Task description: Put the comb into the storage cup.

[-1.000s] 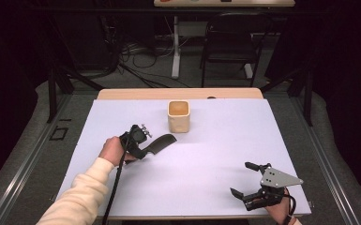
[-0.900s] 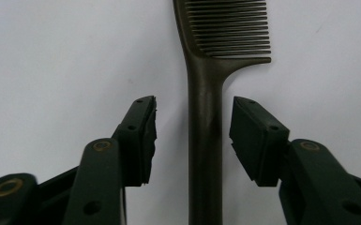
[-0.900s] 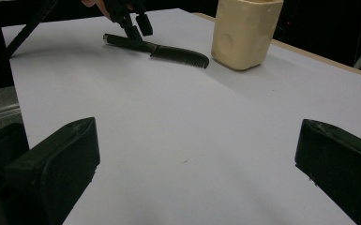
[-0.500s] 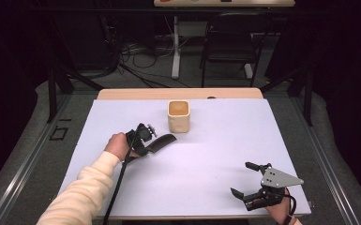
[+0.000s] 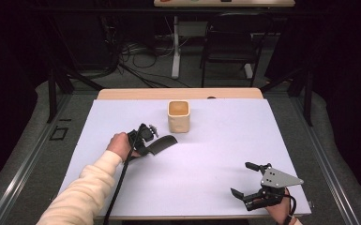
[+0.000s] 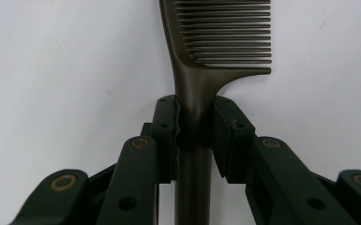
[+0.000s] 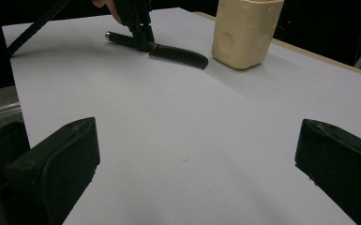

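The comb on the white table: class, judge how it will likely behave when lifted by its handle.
The comb looks like rigid plastic, so it should stay stiff. The left gripper is shut on its narrow handle, so the toothed end may droop or pivot. Probably light.

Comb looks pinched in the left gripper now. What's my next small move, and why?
Probably a short, straight lift. The left gripper has just closed its jaws on the comb at the neck where handle meets teeth, and the comb lies flat on the white table. The cream cup stands upright and open just beyond it, so raise the comb clear first. The right gripper rests open, apart.
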Demonstrator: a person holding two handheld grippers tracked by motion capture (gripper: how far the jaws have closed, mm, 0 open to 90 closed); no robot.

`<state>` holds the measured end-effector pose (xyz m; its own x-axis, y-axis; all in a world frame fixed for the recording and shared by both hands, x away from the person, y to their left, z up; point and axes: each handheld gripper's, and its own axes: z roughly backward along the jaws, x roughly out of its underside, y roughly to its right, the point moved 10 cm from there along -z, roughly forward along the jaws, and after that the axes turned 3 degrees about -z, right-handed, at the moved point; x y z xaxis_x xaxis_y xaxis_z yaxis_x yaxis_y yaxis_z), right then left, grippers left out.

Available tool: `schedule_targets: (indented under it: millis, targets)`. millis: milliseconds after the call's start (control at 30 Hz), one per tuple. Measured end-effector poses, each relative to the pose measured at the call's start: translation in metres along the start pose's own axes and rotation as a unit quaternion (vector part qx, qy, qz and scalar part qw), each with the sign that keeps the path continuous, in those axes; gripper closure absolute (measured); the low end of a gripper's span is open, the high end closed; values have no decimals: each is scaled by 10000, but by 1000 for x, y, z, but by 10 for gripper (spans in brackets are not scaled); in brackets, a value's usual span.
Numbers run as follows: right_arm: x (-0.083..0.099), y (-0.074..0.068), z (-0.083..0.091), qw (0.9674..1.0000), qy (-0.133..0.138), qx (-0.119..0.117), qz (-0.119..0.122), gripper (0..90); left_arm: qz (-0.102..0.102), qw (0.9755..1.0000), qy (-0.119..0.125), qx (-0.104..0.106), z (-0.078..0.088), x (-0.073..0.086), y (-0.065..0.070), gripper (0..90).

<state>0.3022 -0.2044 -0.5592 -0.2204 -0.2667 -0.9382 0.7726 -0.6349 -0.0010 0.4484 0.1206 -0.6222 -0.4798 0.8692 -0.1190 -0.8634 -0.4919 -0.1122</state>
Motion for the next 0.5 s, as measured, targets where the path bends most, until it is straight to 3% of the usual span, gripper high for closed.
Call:
schedule_targets:
  millis: [500]
  targets:
    - [0,1,0,10000,13,19,14,0,169,9993,343,-53,13,2,3,723]
